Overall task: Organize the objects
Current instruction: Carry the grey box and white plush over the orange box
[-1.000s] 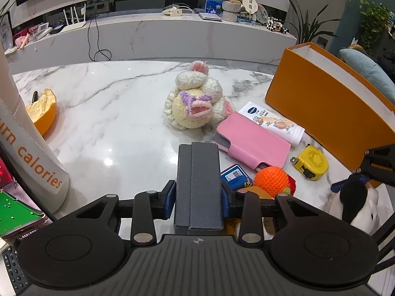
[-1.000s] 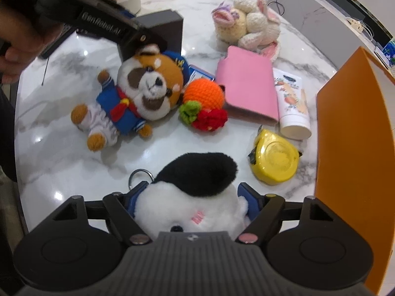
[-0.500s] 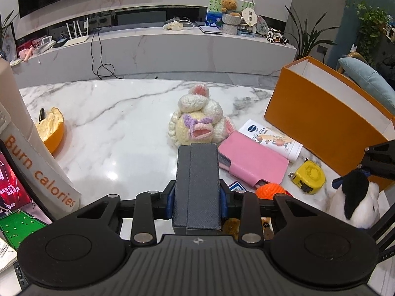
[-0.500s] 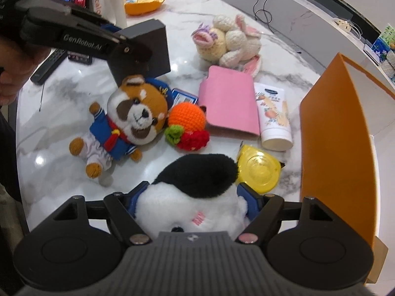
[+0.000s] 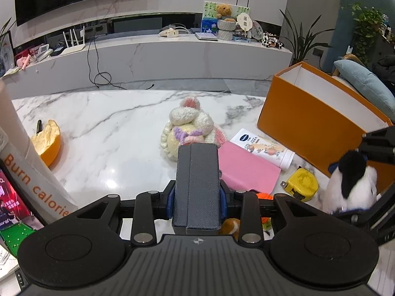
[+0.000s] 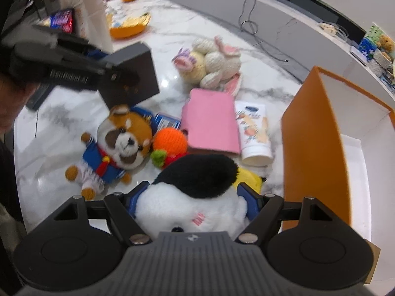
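Left gripper (image 5: 197, 194) clamps a dark grey box (image 5: 197, 182), hiding the fox plush (image 6: 121, 145). Right gripper (image 6: 192, 197) grips the black-and-white plush (image 6: 195, 197), covering most of the yellow tape measure (image 5: 301, 183).

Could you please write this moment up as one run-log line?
left gripper: shut on dark box | right gripper: shut on panda plush | both lifted | orange box: open

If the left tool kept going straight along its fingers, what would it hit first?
Probably the crocheted bunny, directly beyond the dark gray box held in the left tool; the box would touch first. Depth is uncertain.
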